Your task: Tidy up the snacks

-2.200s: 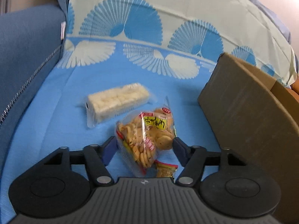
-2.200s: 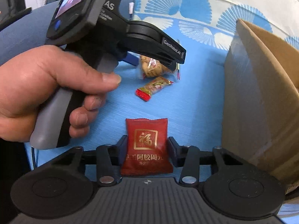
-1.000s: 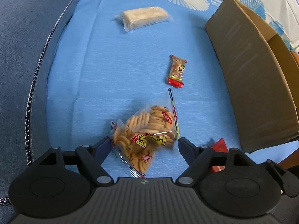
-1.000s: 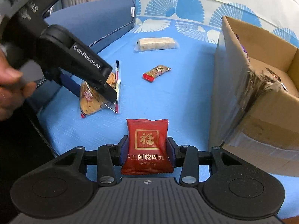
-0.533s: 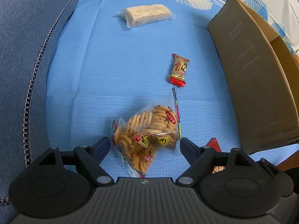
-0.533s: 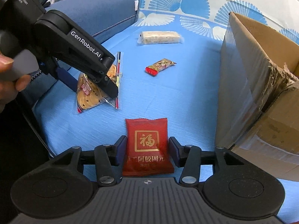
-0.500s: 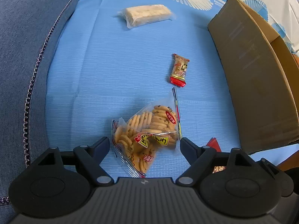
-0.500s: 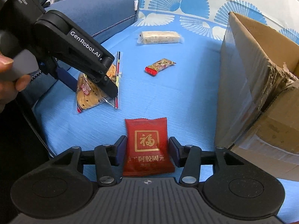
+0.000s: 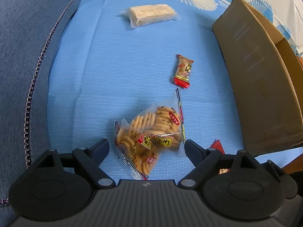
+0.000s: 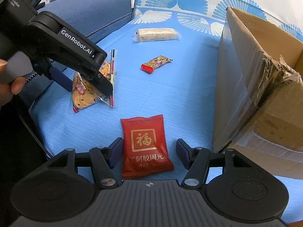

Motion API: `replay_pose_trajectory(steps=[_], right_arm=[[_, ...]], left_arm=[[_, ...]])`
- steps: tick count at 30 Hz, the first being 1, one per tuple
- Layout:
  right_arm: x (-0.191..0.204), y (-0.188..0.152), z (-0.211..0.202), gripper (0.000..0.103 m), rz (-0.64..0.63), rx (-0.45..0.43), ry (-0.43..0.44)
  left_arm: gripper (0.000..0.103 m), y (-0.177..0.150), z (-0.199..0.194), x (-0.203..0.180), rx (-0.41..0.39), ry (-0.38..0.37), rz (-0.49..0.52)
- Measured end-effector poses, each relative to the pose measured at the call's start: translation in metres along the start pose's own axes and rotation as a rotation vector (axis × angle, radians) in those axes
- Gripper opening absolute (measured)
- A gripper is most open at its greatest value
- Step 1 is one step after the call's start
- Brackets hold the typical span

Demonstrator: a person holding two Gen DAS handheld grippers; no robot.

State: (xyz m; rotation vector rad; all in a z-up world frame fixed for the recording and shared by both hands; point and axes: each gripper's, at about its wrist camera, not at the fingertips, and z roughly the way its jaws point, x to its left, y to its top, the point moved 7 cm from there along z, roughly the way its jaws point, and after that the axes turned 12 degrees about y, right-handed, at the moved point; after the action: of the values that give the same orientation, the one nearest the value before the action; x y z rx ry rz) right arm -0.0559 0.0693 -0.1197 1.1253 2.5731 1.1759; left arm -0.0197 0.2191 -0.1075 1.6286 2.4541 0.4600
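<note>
The red packet (image 10: 146, 147) lies flat on the blue sofa cover (image 10: 180, 94), its long axis running straight away from the right claw (image 10: 147, 152), gold-printed face up, just beside the cardboard box (image 10: 246, 75). That claw's jaws have just been opening; they stand spread on either side of the packet, the pads clear of its edges. The clear bag of biscuits (image 9: 149, 138) lies slanted between the left claw's (image 9: 146, 147) widely spread jaws, which have also just been opening and do not press on it. A small candy (image 9: 182, 70) and a pale bar (image 9: 149, 15) lie farther off.
</note>
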Motion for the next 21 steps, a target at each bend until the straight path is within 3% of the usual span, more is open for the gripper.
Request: replay_pose_trajectory(steps=[4, 8, 13, 21], right_arm=[[0.0, 0.0, 0.001, 0.063, -0.003, 0.003, -0.001], [0.001, 0.001, 0.0, 0.048, -0.01, -0.003, -0.005], [0.003, 0.0, -0.004, 0.044, -0.026, -0.017, -0.008], [0.015, 0.011, -0.035, 0.043, -0.091, -0.129, -0.012]], left_arm=[[0.09, 0.0, 0.001, 0.0, 0.003, 0.003, 0.003], [0.09, 0.001, 0.001, -0.001, 0.003, 0.007, 0.009], [0.09, 0.002, 0.0, 0.0, -0.007, 0.008, -0.005], [0.073, 0.002, -0.006, -0.003, -0.035, -0.008, 0.018]])
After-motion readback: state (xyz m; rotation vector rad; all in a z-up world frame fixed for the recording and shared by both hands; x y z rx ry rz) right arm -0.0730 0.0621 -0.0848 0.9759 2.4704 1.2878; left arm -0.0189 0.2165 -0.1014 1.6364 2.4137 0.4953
